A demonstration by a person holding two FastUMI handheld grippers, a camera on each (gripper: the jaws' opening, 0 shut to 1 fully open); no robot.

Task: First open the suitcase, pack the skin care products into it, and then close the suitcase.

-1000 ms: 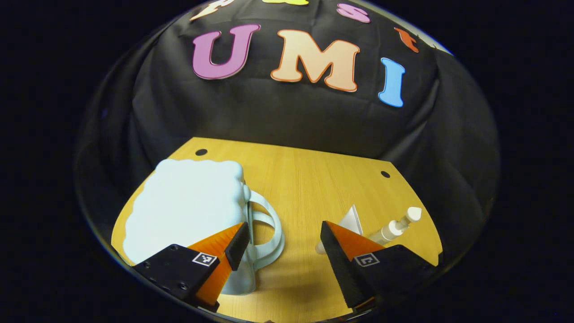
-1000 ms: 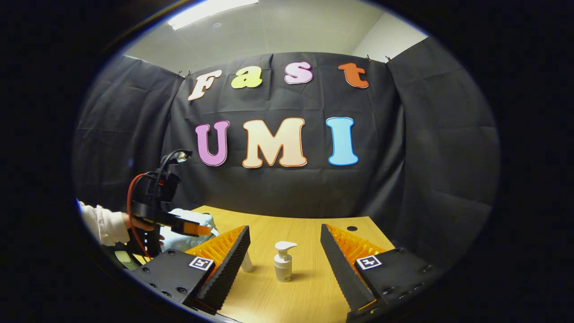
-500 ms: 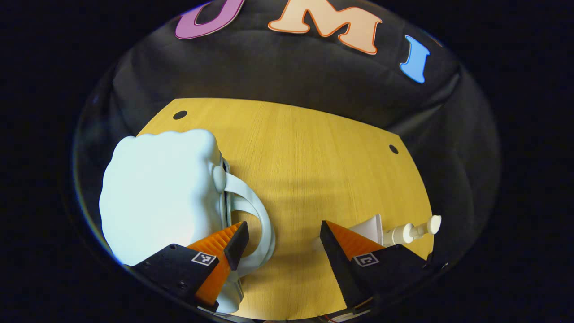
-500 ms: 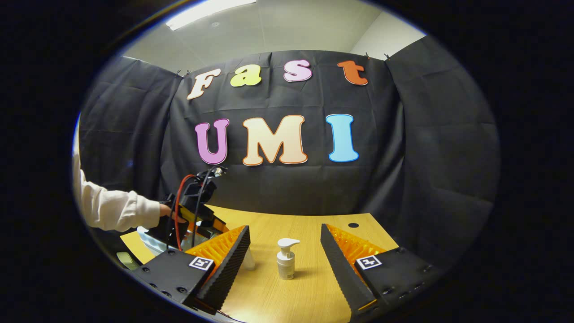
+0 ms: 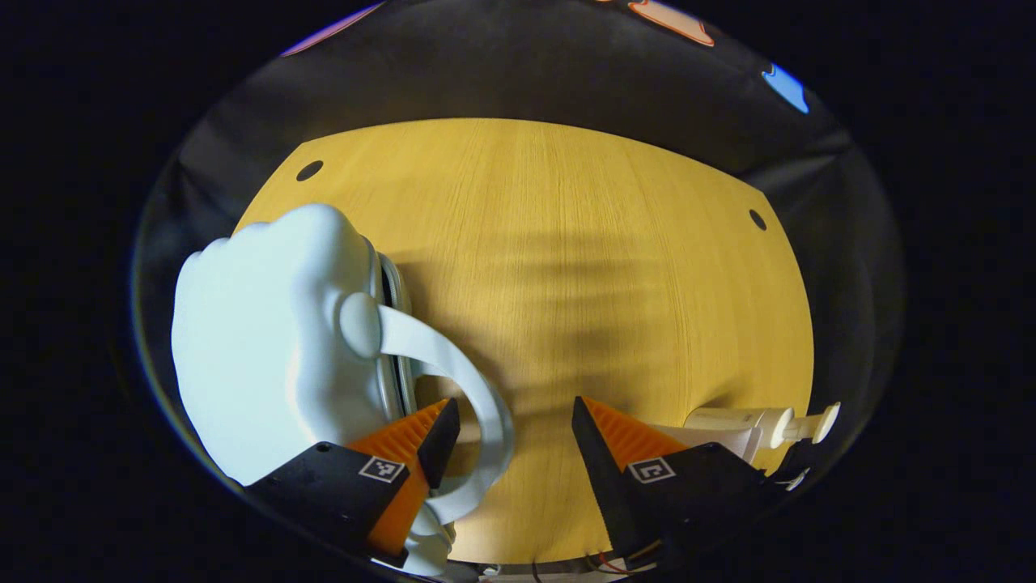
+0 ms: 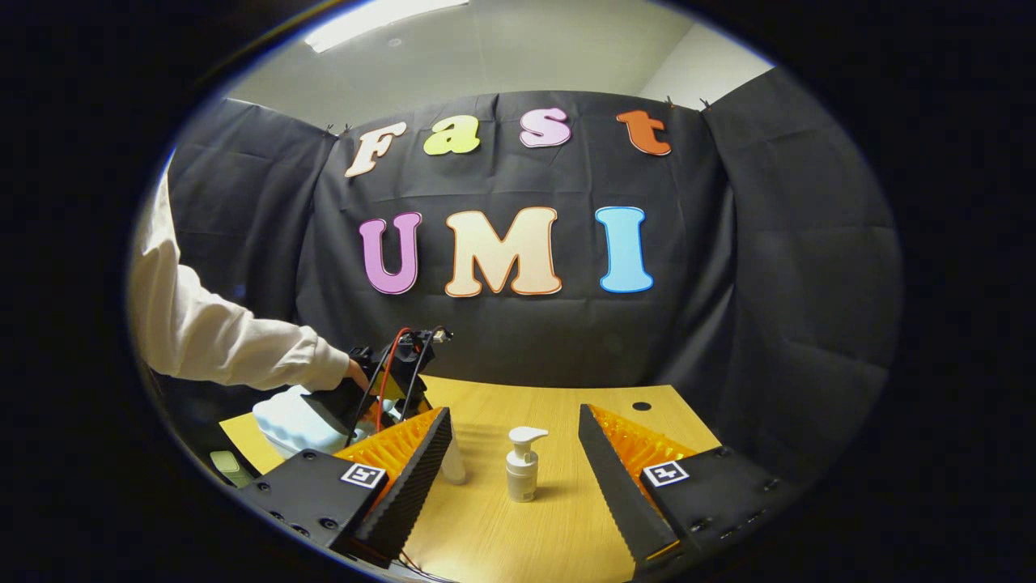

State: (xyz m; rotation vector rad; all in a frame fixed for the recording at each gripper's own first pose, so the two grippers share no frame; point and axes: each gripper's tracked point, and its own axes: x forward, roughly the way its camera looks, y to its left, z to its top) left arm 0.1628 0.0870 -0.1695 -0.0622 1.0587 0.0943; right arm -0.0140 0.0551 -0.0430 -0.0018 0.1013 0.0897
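Hovering right over the suitcase point(image 5: 267, 340), left gripper point(image 5: 510, 429) spread wide with one finger inside its handle loop point(image 5: 477, 405)

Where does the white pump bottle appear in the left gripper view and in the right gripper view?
Left gripper view: the pump bottle is at the lower right edge, partly behind the left gripper's finger.
Right gripper view: it stands on the table at lower centre, between the open fingers of the right gripper.
Shared landmark: the pale blue suitcase, left in both.
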